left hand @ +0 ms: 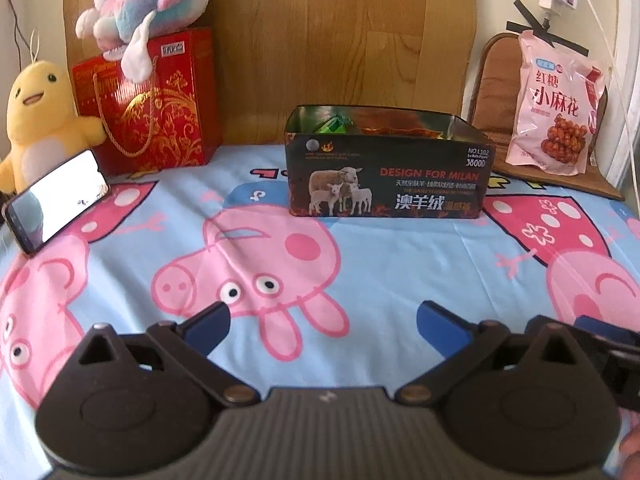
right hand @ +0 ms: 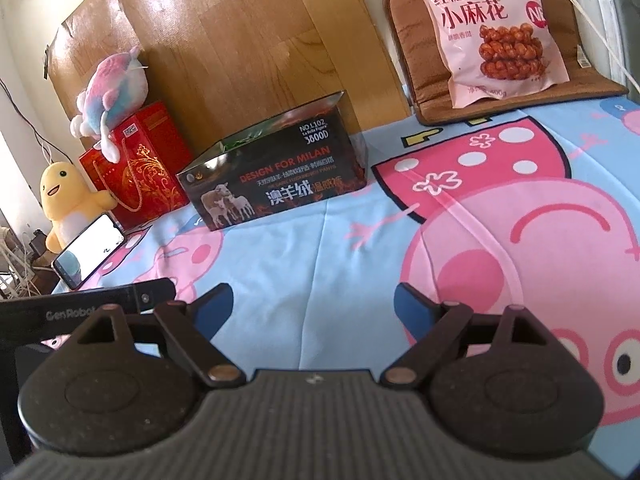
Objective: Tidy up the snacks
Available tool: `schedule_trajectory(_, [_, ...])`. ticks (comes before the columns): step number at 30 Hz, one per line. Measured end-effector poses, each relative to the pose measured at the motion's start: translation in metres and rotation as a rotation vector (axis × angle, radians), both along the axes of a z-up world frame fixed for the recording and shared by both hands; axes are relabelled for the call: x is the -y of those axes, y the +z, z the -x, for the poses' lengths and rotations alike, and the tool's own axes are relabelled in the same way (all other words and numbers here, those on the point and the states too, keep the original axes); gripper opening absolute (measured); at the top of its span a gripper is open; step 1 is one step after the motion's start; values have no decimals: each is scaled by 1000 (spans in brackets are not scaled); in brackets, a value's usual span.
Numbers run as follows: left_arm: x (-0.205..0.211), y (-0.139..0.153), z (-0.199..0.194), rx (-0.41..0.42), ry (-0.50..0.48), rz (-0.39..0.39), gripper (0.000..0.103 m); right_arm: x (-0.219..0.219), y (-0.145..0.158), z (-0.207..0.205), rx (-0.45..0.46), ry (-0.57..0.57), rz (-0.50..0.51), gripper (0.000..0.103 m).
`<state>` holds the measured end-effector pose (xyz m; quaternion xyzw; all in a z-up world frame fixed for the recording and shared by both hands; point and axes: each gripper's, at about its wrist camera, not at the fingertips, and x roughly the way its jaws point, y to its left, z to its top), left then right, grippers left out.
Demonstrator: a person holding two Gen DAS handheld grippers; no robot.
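My left gripper (left hand: 322, 322) has its fingers (left hand: 212, 320) spread wide with nothing between them, only the cartoon sheet (left hand: 120, 288) below. My right gripper (right hand: 314, 306) is wide too and carries nothing.

I judge the task is almost finished. On the sheet in front of me I see no loose snack at all. The dark box (left hand: 386, 176), with sheep printed on its front, stands open near the wooden board (left hand: 320, 40) at the back. Inside it I can see a green packet (left hand: 334, 124) and something orange-red behind the front wall, so some snacks are already in. How many, I cannot tell, because the wall hides most of the inside.

One snack is still outside: the pink snack bag (left hand: 554, 108), which leans upright on the brown cushion (left hand: 496, 80) at the far right, well apart from the box. Maybe it must also go in, but it looks large for this box.

The red gift bag (left hand: 156, 104) at the left has a plush toy (left hand: 148, 8) on top; what it contains is hidden.
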<state>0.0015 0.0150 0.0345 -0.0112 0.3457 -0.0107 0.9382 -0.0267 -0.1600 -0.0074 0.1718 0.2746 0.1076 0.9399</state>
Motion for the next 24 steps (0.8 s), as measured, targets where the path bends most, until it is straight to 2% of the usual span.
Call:
schedule_trajectory(6, [-5, 2, 2, 47, 23, -5, 103, 8, -1, 0, -1, -23, -8, 90])
schedule_trajectory(8, [-5, 2, 1, 44, 45, -29, 103, 10, -2, -3, -8, -27, -13, 90])
schedule_trajectory(14, [-7, 3, -3, 21, 58, -30, 103, 12, -5, -5, -15, -20, -18, 90])
schedule_trajectory(24, [-2, -6, -8, -11, 31, -102, 103, 12, -8, -6, -17, -19, -10, 90])
